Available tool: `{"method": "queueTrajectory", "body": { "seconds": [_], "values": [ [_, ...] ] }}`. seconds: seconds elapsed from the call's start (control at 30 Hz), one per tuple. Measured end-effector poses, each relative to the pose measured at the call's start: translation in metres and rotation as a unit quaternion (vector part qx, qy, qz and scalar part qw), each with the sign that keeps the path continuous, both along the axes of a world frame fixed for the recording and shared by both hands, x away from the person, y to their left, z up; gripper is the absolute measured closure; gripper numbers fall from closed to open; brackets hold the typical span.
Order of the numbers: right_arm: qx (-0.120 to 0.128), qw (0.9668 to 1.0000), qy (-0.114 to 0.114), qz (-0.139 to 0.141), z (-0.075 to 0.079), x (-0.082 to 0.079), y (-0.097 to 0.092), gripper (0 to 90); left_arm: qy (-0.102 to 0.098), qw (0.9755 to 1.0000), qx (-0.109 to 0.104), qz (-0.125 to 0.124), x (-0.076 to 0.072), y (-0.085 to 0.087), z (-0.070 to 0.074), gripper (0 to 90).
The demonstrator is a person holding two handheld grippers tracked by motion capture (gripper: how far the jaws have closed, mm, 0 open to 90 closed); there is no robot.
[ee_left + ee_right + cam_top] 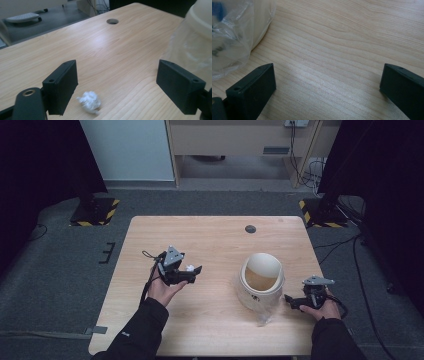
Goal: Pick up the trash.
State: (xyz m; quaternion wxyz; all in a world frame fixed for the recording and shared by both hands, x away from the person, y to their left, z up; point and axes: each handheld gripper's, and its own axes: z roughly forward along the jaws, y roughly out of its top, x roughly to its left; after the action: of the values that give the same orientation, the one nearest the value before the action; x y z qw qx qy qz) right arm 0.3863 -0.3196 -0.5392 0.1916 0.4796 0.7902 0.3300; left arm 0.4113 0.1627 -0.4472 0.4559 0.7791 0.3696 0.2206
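Note:
A small crumpled white paper wad (89, 101) lies on the wooden table (215, 240), just inside my left gripper's (117, 82) left jaw; in the high view the wad (190, 268) shows beside that gripper (192, 272). The left gripper is open, with nothing held. A cream round bin (260, 282) wrapped in a clear plastic bag stands right of centre, open at the top. In the right gripper view the bag (234, 32) fills the upper left corner. My right gripper (327, 85) is open over bare wood, just right of the bin (292, 301).
A round cable hole (250, 229) sits near the table's far edge, also seen in the left gripper view as a dark hole (112, 21). Dark curtains and stand bases with yellow-black tape (95, 212) flank the table on grey carpet.

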Motion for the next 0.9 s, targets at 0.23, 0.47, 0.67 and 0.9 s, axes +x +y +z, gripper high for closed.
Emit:
{"method": "queueTrajectory", "body": {
  "seconds": [0.23, 0.47, 0.67, 0.9],
  "values": [
    [0.0, 1.0, 0.0, 0.0, 0.0, 0.0, 0.0, 0.7, 0.014, 0.9997, 0.015, 0.015, 0.008, 0.007, -0.017, 19.0],
    [0.0, 1.0, 0.0, 0.0, 0.0, 0.0, 0.0, 0.7, 0.031, 0.9981, 0.042, 0.031, 0.022, 0.006, -0.041, 21.4],
    [0.0, 1.0, 0.0, 0.0, 0.0, 0.0, 0.0, 0.7, 0.044, 0.9959, 0.075, 0.027, 0.03, 0.001, -0.057, 25.4],
    [0.0, 1.0, 0.0, 0.0, 0.0, 0.0, 0.0, 0.7, 0.061, 0.9935, 0.091, 0.032, 0.038, 0.0, -0.071, 30.1]
  ]
}}
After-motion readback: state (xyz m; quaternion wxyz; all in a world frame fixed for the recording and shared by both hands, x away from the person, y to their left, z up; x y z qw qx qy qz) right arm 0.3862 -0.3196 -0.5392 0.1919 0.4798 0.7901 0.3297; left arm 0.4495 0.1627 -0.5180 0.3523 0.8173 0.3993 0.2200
